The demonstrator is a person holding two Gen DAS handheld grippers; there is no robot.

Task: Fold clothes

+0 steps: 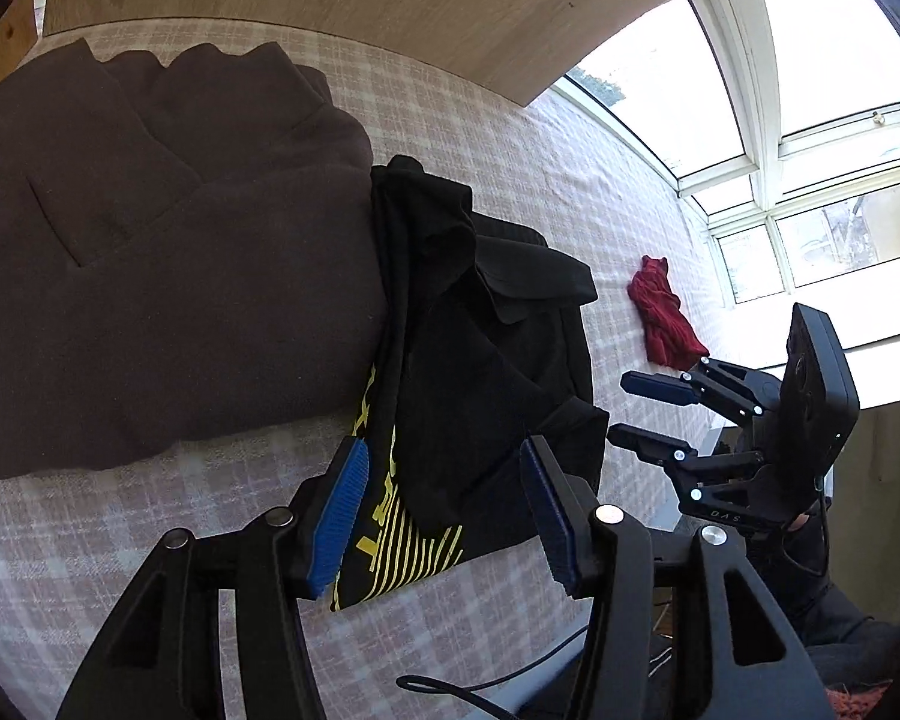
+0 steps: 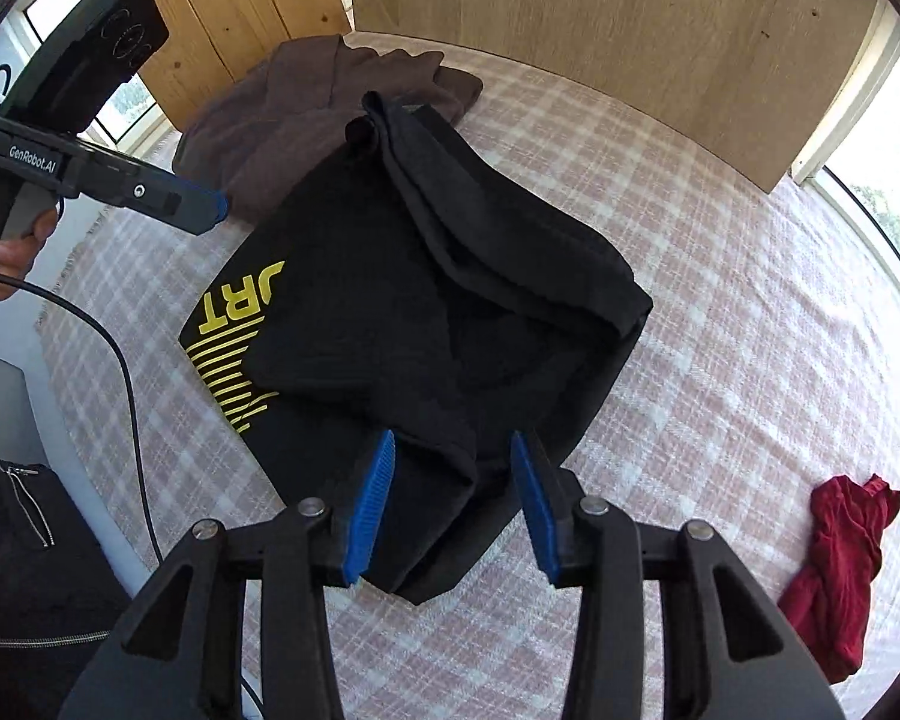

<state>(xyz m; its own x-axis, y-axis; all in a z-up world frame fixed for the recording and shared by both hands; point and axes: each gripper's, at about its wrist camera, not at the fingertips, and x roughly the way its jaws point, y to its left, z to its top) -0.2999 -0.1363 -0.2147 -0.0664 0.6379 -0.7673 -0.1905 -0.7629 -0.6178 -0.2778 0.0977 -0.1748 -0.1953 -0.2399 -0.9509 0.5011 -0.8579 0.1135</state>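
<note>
With both the left gripper (image 1: 444, 516) and right gripper (image 2: 453, 504) spread apart and empty above the near edge of the half-folded black T-shirt (image 2: 426, 312) on the checked bedcover (image 2: 720, 300), each should probably pinch one near corner cleanly before folding it away.

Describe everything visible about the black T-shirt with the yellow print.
The black T-shirt is soft knit fabric, partly folded into a rough rectangle, with rumpled layers heaped along its top. Yellow letters and stripes show at one corner. It lies flat on the pink checked bedspread, its far end overlapping the brown garment. Both the left gripper and right gripper are open near its edge, gripping nothing.
</note>
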